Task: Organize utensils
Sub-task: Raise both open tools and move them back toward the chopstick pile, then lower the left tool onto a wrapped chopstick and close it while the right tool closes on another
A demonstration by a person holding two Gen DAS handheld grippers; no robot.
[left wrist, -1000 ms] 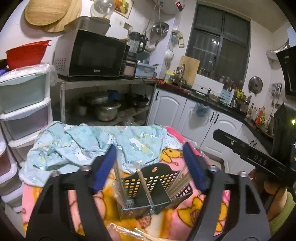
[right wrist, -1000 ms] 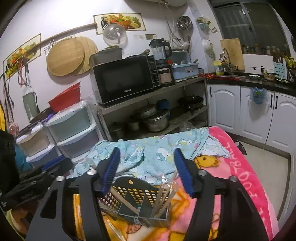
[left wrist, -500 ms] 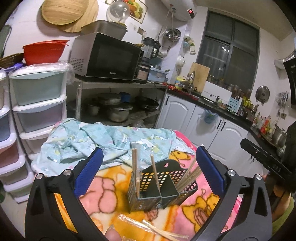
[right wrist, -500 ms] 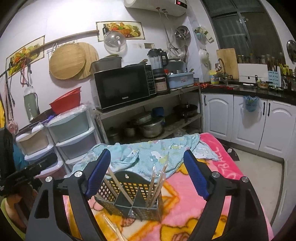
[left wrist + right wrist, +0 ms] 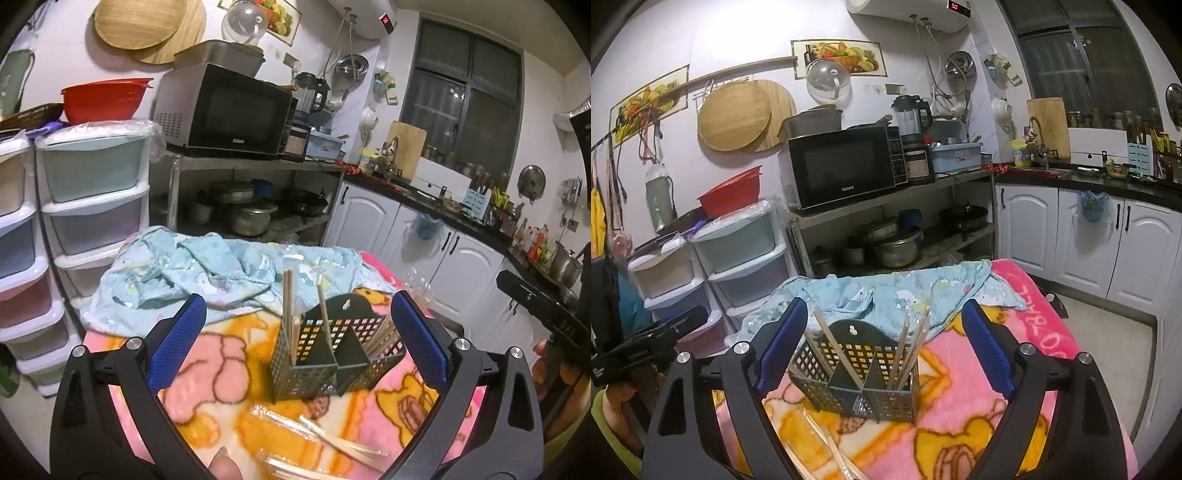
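1. We hold the left gripper point(image 5: 295, 325) with its blue pads point(image 5: 177, 345) spread wide and nothing pinched; the dark perforated utensil holder point(image 5: 334, 360) stands beyond the tips, at about one o'clock from the midpoint between them, touched by neither pad.
2. Our right gripper point(image 5: 884, 343) has its jaws opening at this moment; the utensil holder point(image 5: 857, 380) sits between the two pads in that view, a little toward the left one, and we cannot tell whether that pad brushes its corner.
3. The holder stands upright on a pink and orange cartoon blanket point(image 5: 964, 417); a central divider splits it into compartments.
4. Wooden chopsticks point(image 5: 912, 343) lean in the right compartment in the right wrist view, and another stick point(image 5: 836, 349) slants across the left one; some wear clear wrappers at the top.
5. More wrapped chopsticks point(image 5: 332, 439) lie loose on the blanket at six o'clock from the holder, blurred in the left wrist view.
6. A crumpled light-blue cloth point(image 5: 221, 273) lies at twelve o'clock behind the holder.
7. Farther off at twelve o'clock a microwave point(image 5: 846, 166) sits on a metal shelf; stacked plastic drawers point(image 5: 92, 206) stand at ten o'clock.
8. A fingertip point(image 5: 223, 463) shows at the bottom edge of the left view.
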